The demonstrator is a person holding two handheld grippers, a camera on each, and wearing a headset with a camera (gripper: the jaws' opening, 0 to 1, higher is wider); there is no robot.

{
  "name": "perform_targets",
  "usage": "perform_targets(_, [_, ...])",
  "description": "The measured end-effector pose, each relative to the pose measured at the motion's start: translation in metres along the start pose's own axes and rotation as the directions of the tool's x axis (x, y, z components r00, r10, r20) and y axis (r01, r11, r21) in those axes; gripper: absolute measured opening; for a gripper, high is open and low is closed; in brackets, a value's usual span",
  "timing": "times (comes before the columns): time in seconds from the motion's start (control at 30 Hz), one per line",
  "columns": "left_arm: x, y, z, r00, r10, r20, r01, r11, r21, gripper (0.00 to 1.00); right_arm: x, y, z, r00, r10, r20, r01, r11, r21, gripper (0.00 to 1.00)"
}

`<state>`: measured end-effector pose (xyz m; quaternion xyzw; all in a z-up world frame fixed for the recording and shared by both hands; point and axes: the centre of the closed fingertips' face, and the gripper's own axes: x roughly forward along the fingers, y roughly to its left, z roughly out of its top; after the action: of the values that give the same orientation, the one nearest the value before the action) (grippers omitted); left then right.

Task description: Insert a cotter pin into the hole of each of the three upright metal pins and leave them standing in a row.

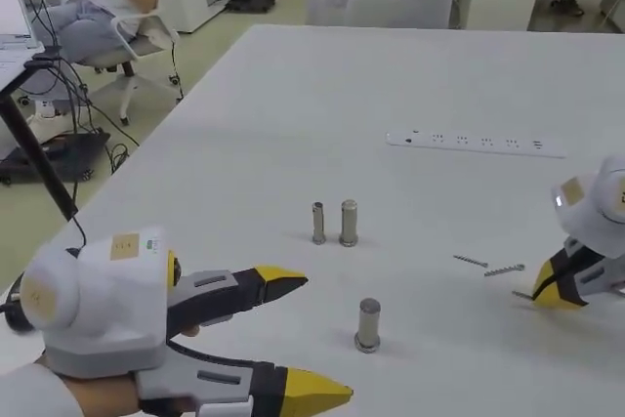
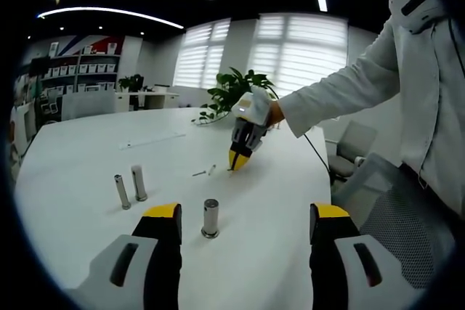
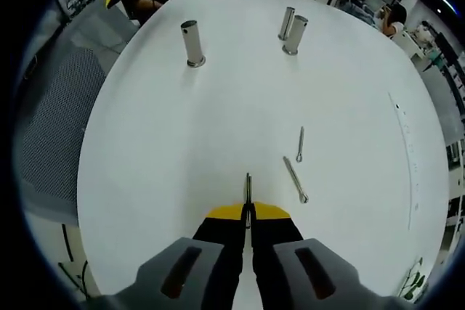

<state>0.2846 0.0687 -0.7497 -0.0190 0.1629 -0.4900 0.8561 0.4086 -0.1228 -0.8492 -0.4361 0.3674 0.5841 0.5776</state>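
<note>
White table (image 1: 293, 95) below: right tool (image 3: 248, 214) is clamped on a thin silver cotter pin (image 3: 248, 190); left tool (image 2: 247, 214) is held wide apart, nothing gripped.

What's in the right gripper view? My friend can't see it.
The right tool pinches a thin cotter pin, with a white table behind it. Two loose cotter pins lie just beyond, and three upright metal pins stand farther off, two of them close together.

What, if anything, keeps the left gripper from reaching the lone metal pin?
Probably nothing, so yes: the left gripper is open and the lone metal pin stands right ahead, with bare table between.
</note>
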Motion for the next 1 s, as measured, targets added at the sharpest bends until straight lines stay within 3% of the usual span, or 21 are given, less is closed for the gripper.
perform_targets(0.53, [0.009,-0.008,0.018,0.9998,-0.017,0.008,0.017,0.999,0.047,0.68,-0.033,0.023,0.030,0.9991,0.000,0.042,0.001,1.000,-0.025,0.03])
perform_targets(1.0, [0.015,-0.018,0.019,0.9993,-0.036,-0.002,0.036,0.996,0.079,0.62,-0.054,0.056,0.066,0.9968,0.047,0.065,-0.041,0.995,-0.091,0.03])
